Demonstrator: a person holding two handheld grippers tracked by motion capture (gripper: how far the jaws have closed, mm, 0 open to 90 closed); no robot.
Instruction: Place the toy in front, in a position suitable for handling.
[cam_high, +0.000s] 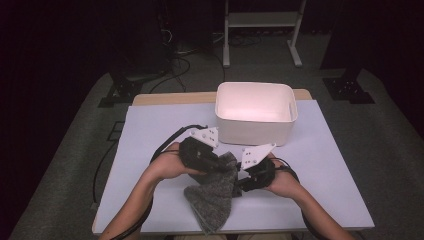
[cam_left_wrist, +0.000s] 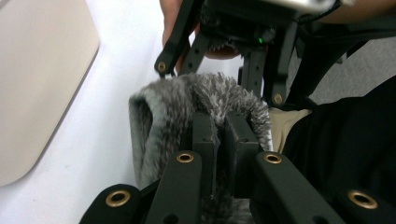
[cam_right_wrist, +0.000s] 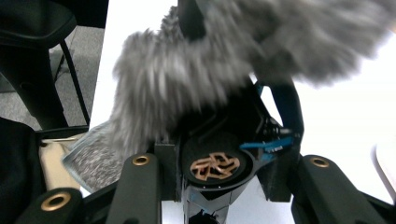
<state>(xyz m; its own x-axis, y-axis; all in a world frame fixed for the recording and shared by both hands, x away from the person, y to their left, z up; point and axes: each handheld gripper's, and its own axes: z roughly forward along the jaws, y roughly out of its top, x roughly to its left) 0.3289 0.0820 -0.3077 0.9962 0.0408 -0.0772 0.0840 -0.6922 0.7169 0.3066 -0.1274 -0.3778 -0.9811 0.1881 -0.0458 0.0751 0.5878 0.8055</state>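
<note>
A grey fluffy cloth (cam_high: 215, 197) lies crumpled on the white table (cam_high: 150, 150) near its front edge, with its top end lifted between both hands. My left gripper (cam_high: 222, 165) comes in from the left and is shut on a thin fold of the cloth (cam_left_wrist: 187, 102), its jaws (cam_left_wrist: 223, 126) pressed together around it. My right gripper (cam_high: 240, 182) meets the cloth from the right. In the right gripper view a thick bunch of cloth (cam_right_wrist: 187, 74) fills the span between its half-spread jaws (cam_right_wrist: 224, 93) and hides their tips. The two grippers face each other closely.
A white rectangular bin (cam_high: 255, 87) stands behind the grippers at the table's far side; its wall (cam_left_wrist: 37, 70) shows at the left of the left gripper view. Cables trail off the table's left edge. A white rack stands on the floor beyond.
</note>
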